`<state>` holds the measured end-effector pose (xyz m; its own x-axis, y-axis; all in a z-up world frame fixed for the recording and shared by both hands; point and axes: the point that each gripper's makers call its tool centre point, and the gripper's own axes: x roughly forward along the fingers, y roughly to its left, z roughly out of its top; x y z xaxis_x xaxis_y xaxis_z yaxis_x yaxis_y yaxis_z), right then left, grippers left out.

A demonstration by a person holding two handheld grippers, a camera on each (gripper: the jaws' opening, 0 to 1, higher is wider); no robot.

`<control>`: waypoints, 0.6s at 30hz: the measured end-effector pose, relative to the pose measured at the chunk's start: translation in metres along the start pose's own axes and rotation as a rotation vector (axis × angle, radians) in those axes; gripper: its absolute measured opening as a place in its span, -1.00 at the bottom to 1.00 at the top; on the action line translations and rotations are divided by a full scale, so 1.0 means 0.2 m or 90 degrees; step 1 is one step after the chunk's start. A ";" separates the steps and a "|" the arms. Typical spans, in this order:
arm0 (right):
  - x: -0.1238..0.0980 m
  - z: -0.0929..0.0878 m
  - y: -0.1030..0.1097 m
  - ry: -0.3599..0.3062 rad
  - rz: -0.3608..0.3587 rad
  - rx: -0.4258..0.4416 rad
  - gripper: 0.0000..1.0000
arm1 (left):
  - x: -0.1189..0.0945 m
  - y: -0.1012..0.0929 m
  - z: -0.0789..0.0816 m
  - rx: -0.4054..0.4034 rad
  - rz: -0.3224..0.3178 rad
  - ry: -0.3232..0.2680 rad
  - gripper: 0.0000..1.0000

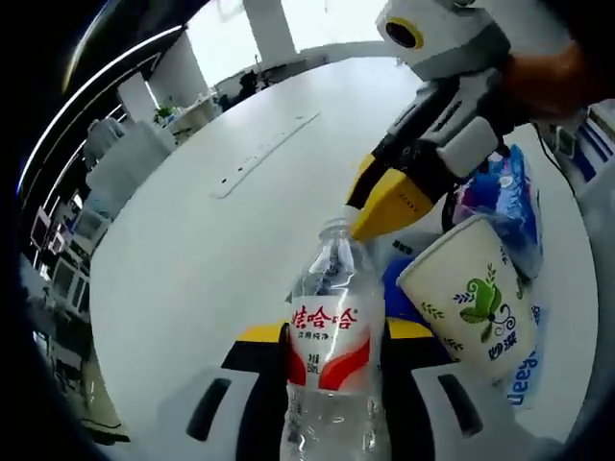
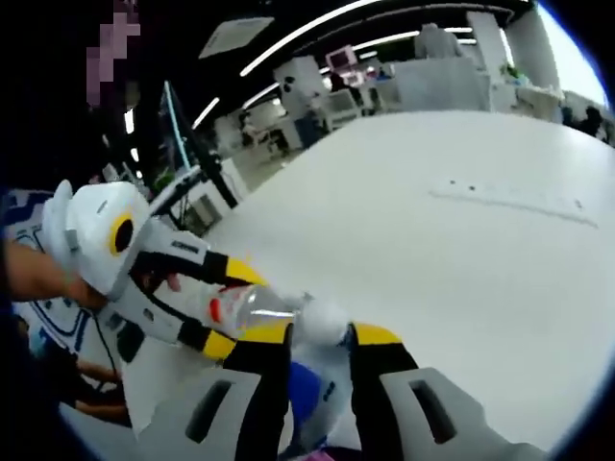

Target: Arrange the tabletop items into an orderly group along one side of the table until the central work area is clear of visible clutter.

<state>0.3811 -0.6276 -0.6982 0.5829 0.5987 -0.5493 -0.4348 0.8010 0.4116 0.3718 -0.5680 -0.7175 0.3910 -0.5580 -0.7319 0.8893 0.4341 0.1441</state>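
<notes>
- The left gripper (image 1: 332, 355), in the left gripper view, clamps one clear plastic water bottle (image 1: 332, 331) with a red-and-white label around its middle, between yellow-tipped jaws.
- Just right of the bottle sits one white paper cup (image 1: 471, 303) printed with green leaves, tilted; one blue patterned packet (image 1: 509, 197) lies behind the cup.
- The right gripper (image 2: 322, 351) reaches in at the bottle's cap (image 1: 336, 230); in the right gripper view its jaws flank the cap, but I cannot tell whether they press it.
- The white table (image 1: 221, 250) stretches bare to the bottle's left and beyond it.
- My judgement: keep the bottle upright, grip steady at the label, and set it down close beside the cup without knocking it.
</notes>
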 end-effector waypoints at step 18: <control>0.03 0.08 0.11 -0.038 0.065 0.218 -0.38 | -0.10 -0.05 0.06 -0.029 0.054 -0.131 -0.31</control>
<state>0.3858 -0.6058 -0.6812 0.5924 0.6662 -0.4531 -0.2442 0.6844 0.6870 0.3578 -0.5696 -0.6953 0.5078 -0.6488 -0.5667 0.8415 0.5144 0.1652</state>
